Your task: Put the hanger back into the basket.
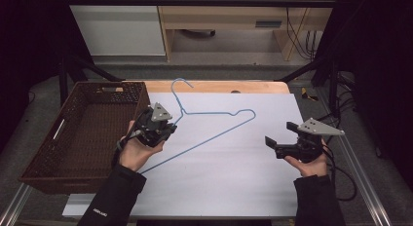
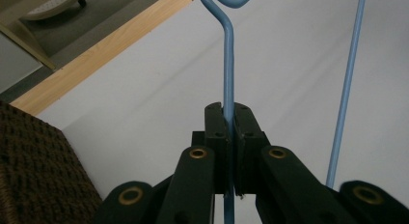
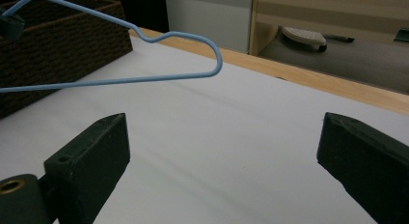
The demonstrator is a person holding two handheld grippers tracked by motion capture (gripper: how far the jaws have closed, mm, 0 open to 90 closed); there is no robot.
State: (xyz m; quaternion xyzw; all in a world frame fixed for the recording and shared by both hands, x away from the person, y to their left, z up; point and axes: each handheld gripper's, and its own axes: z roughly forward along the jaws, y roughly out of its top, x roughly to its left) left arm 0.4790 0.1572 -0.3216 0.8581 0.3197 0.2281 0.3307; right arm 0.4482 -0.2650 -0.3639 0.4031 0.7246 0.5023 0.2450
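Left gripper (image 1: 163, 130) is covering the stretch of blue wire hanger (image 1: 214, 131) where its neck meets the left shoulder in the high view. In the left gripper view the hook is running off the top edge, and the clamped wire is vanishing behind the pads. In the right gripper view the hanger's left end is being cut by the frame edge. Wicker basket (image 1: 87, 133) near corner is leaving the high view's bottom; the left forearm is hiding part of its right wall.
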